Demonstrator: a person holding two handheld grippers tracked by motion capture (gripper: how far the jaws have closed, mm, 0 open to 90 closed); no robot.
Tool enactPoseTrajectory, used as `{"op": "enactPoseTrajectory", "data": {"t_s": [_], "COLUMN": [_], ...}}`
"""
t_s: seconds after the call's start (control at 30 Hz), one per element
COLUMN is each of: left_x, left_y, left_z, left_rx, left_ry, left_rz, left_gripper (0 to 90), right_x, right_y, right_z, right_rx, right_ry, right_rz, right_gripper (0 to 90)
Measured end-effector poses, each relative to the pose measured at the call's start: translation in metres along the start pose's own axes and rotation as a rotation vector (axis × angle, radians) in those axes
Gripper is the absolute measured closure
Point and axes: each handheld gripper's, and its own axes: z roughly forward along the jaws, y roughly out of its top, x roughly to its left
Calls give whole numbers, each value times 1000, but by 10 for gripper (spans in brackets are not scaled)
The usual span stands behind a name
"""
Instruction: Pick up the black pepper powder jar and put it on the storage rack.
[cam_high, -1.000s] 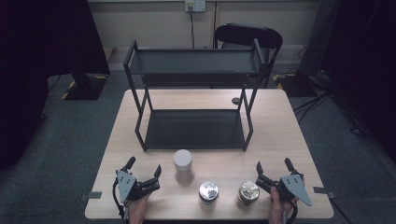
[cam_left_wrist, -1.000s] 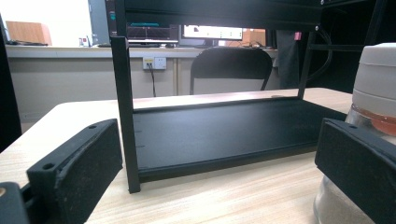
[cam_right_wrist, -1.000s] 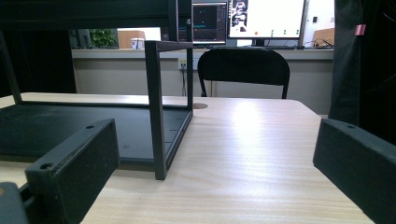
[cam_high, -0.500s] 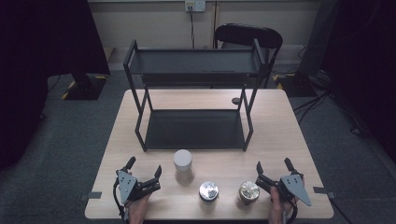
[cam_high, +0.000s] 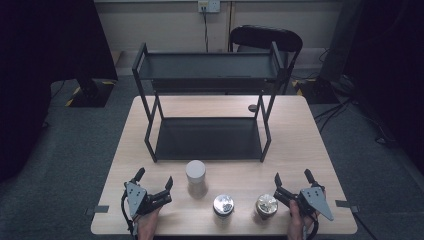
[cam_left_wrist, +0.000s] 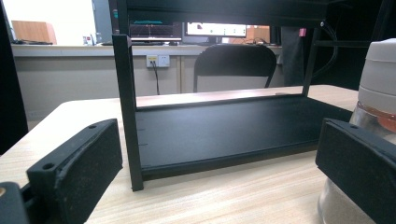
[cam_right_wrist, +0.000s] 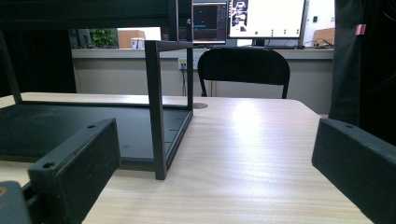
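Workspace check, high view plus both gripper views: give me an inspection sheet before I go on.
Surface: light wood table, bare along its right side.
Job's things: white-lidded jar nearest the rack; silver-lidded jar and gold-lidded jar at the front edge, all upright and apart.
Rack: black two-tier shelf rack, both tiers bare.
Clutter: small dark round thing behind the rack, too small to tell.
Grippers: left hand-held gripper open, beside the white-lidded jar; right hand-held gripper open, beside the gold-lidded jar; neither touching.
Cables: one trails from each gripper; wall cable below the socket.
Surroundings: black chair, grey floor.
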Motion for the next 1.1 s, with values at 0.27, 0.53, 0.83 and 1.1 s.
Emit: {"op": "enactPoseTrajectory", "data": {"t_s": [0.27,0.53,0.83,1.1], "left_x": [0,0,-1,-4], "left_y": [5,8,16,21], "left_z": [1,0,-3,-7], "left_rx": [22,11,-5,-2], "left_ry": [0,-17,-28,-45], "left_rz": [-6,-7,-10,-1], "left_gripper": [0,0,0,0], "right_x": [1,0,0,-1], "right_y": [0,0,-1,-1], "right_z": [0,0,0,0], "right_rx": [-1,-2,-4,-5], "right_ry": [-3,-2,3,3], "right_rz": [0,0,0,2], "right_gripper": [0,0,0,0]}}
